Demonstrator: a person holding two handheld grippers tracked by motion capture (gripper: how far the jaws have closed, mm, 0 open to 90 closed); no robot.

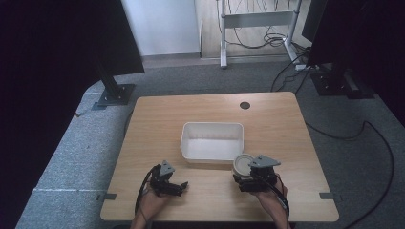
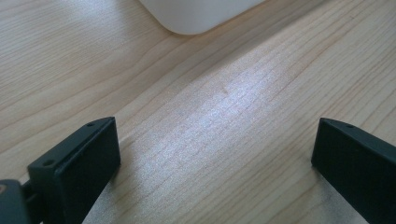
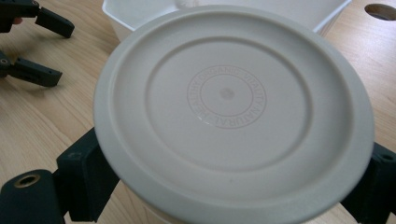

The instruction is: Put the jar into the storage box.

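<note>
Cream round lidded tub (image 3: 233, 112) sits clamped between the right gripper (image 1: 254, 174) jaws, just beside the white bin's (image 1: 212, 141) near right corner, probably for dropping in. Left gripper (image 1: 168, 183) rests released on the wooden table (image 1: 272, 119).

You are working in a lab or test room. A single wooden bench (image 1: 282, 119) stands on grey carpet (image 1: 71, 148), flanked by dark screens on metal stands (image 1: 113, 90). Loose cables (image 1: 260, 40) trail under a white frame (image 1: 258, 19) by the far wall.
</note>
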